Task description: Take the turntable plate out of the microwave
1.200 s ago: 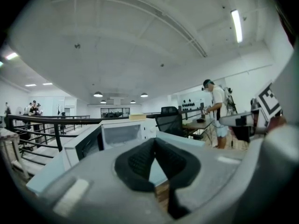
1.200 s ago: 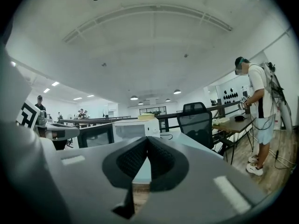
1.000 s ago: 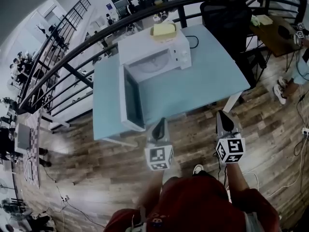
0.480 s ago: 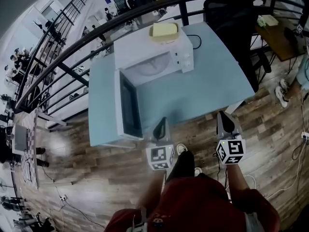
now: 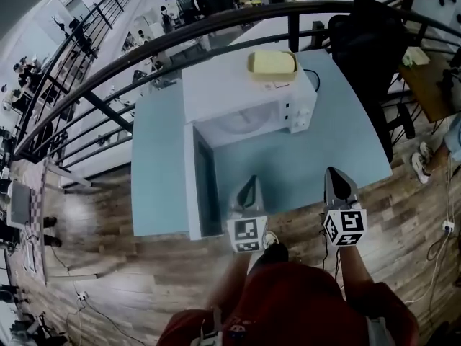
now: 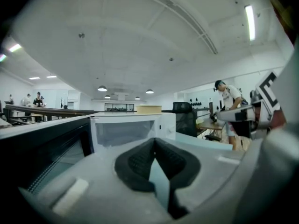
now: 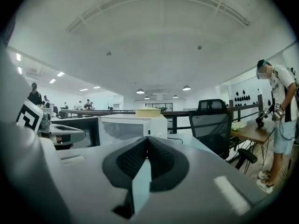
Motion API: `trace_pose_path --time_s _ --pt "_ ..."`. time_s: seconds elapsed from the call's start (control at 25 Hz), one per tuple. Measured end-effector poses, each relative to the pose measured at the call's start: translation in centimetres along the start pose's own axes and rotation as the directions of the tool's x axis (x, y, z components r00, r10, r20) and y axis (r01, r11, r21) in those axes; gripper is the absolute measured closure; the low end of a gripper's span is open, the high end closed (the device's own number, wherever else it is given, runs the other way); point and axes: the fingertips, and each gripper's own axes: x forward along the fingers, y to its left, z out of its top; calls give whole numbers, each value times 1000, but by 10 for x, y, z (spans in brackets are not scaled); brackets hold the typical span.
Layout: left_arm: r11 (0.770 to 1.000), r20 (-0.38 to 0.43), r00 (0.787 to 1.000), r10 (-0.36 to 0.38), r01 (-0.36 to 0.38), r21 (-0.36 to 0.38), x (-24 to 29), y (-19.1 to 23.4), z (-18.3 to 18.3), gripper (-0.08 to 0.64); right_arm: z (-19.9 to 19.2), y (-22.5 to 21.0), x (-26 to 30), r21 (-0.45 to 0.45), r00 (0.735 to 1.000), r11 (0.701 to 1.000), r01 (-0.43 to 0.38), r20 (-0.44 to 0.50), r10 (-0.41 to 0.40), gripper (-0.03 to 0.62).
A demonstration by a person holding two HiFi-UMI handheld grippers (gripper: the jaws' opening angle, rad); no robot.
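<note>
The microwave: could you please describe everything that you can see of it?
The microwave is a white box standing upright on the light blue table. Its dark-windowed door is swung open at the head view's left, reaching toward the person. Knobs sit at its right front. A yellow container rests on top.

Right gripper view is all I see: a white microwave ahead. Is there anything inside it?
Observer: Yes, the head view shows a pale round turntable plate lying in the open microwave.
Operator: Is the other claw holding something?
Observer: No, the left claw is shut, nothing between its jaws.
Operator: How near are we?
Observer: From above, the right claw and the left hang over the blue table, short of the microwave's opening.
</note>
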Motion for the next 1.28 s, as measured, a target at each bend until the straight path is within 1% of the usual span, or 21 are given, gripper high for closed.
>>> trace_pose_path --time_s 0.08,0.24,0.4,0.56,0.72,0.88,1.04,1.16,1.28 --pt "1000 4 1000 3 -3 -8 16 15 0 561 3 7 23 -6 1000 1000 -11 -5 11 592" --pt "1000 13 1000 -15 15 -7 44 32 2 563 9 20 64 -22 999 999 -37 -6 37 592" --pt "1000 1 1000 -9 9 -10 63 52 -3 561 10 32 101 -22 998 998 -61 -6 61 592" --pt "1000 7 1000 0 0 -2 75 70 -4 561 7 44 123 -36 996 995 -88 -8 88 592" --pt "1000 -8 1000 19 -20 -6 80 83 -12 561 -9 54 136 -28 992 992 -120 -38 119 592" --pt "999 -22 999 46 -46 -10 92 94 -20 561 -14 58 160 -22 988 988 -151 -38 150 592" --pt "997 -25 997 77 -77 -14 112 104 -25 561 -16 61 194 -35 977 977 -212 -39 210 592" --pt "994 -31 994 109 -110 -8 125 118 -26 561 -14 70 225 -16 960 961 -277 -41 276 592" --pt "989 -26 989 144 -144 -12 135 130 -22 561 -9 77 253 -37 943 943 -331 -47 329 592"
